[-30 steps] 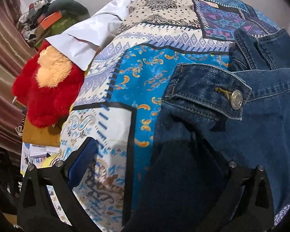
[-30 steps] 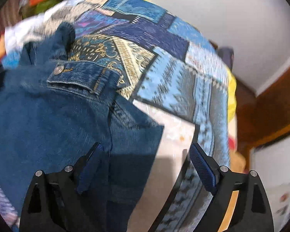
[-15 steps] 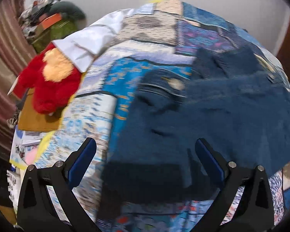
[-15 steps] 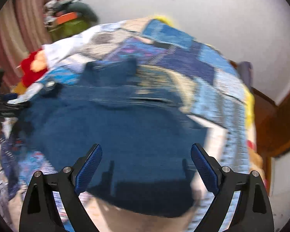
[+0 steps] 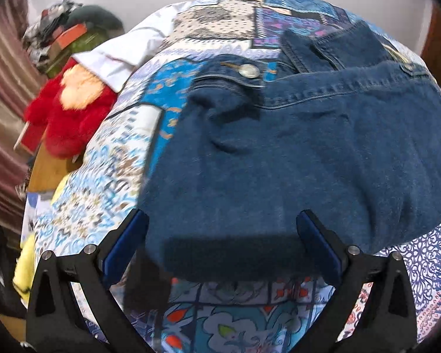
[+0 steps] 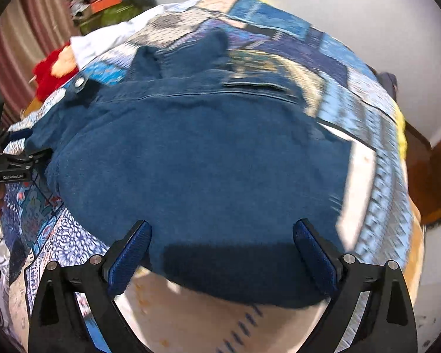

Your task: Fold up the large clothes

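A dark blue denim jacket (image 5: pixel 294 153) lies spread back-up on the patchwork bedspread (image 5: pixel 108 176), a buttoned cuff (image 5: pixel 247 72) at its far left. It also fills the right wrist view (image 6: pixel 197 161). My left gripper (image 5: pixel 220 247) is open and empty, held above the jacket's near left edge. My right gripper (image 6: pixel 222 253) is open and empty above the jacket's near right edge. The left gripper's body shows at the left edge of the right wrist view (image 6: pixel 11 164).
A red plush toy (image 5: pixel 64 111) and a white cloth (image 5: pixel 132 50) lie at the bed's far left. A pile of bags and clothes (image 5: pixel 73 38) sits by the striped curtain. A white wall stands behind the bed; wooden furniture (image 6: pixel 435 173) at right.
Both grippers have pulled back and up from the jacket; the left one's jaws were buried in the denim and are now clear. The jacket lies flatter, with its sleeves folded in.
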Demonstrator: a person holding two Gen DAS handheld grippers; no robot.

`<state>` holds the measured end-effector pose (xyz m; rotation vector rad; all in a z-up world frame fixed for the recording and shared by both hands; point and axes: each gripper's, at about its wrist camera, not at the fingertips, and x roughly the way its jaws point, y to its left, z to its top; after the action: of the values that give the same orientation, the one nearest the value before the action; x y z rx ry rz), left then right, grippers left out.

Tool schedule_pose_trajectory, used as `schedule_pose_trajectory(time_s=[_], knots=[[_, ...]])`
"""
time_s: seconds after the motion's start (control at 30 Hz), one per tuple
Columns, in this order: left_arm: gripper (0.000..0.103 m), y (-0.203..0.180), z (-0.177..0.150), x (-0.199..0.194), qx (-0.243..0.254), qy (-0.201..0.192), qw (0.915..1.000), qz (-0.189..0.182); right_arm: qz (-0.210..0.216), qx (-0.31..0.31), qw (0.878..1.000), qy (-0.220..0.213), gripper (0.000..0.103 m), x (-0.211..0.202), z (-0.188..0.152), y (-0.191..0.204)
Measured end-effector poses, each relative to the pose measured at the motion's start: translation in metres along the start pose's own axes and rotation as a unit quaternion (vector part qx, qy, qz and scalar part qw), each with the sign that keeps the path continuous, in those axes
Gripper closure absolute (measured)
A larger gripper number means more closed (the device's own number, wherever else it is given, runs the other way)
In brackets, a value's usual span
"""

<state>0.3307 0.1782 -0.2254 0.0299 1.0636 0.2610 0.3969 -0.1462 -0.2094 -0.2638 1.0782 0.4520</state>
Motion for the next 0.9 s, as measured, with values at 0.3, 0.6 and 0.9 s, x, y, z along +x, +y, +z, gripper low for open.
schedule_pose_trajectory(time_s=[0.3,0.6,0.9], knots=[[0.0,0.039,-0.021,-0.02,-0.09,0.016,0.9953,-0.031,-0.022,0.009,0.999,-0.024,0.006,-0.037,-0.006,-0.01],[0.0,0.05,-0.055,-0.017,-0.241,0.054,0.9438,-0.219,0.016,0.059,0.995,-0.081,0.003,-0.054,0.019,0.006],[0.0,0.021,-0.049,0.034,-0.306,0.082,0.8983,-0.304,0.007,0.007,1.0,-0.001,0.002,0.027,0.035,0.048]])
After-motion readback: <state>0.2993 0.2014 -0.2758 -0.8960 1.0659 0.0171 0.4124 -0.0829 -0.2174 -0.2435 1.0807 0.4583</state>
